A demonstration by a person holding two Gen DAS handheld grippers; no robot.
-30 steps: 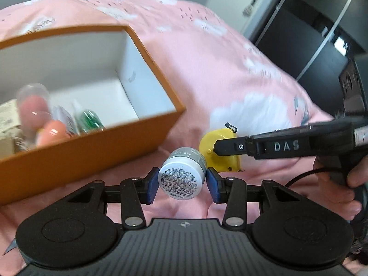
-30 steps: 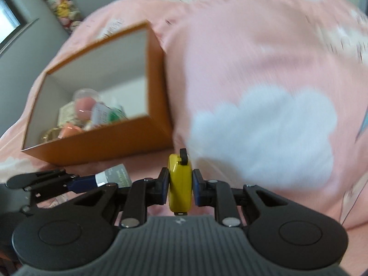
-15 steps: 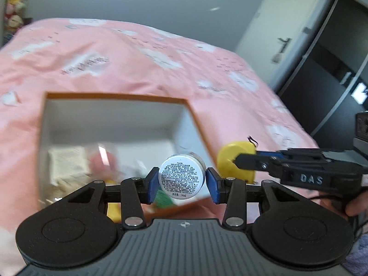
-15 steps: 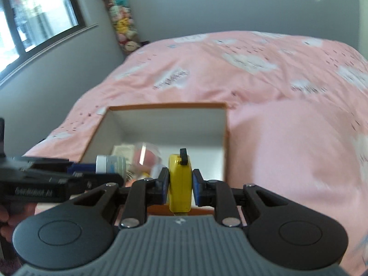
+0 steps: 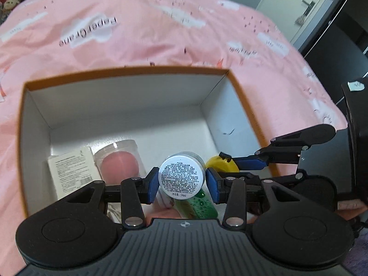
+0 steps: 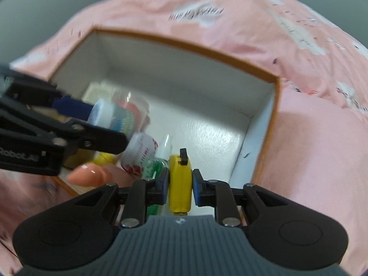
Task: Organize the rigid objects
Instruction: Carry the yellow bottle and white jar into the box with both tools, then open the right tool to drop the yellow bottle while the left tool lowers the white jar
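Note:
An orange box (image 5: 128, 73) with white inner walls sits on the pink bedspread, its rim (image 6: 184, 43) also showing in the right wrist view. My left gripper (image 5: 182, 181) is shut on a small white jar (image 5: 182, 176) with a printed label, held over the box's near half. My right gripper (image 6: 180, 184) is shut on a flat yellow object (image 6: 180, 181) with a black tab, over the box's near right part. In the left wrist view that yellow object (image 5: 220, 164) sits just right of the jar. The jar (image 6: 104, 112) shows at the left of the right wrist view.
Inside the box lie a white carton (image 5: 71, 170), a clear tube with a pink sponge (image 5: 119, 162), a green bottle (image 5: 200, 207), a peach item (image 6: 89, 174) and a white-red tube (image 6: 140, 151). The box's far half (image 5: 147, 133) is bare. A dark wardrobe (image 5: 340, 32) stands at right.
Both grippers, with the jar and the yellow object still held, moved from the bedspread beside the box to above its inside. The views now look down into the box.

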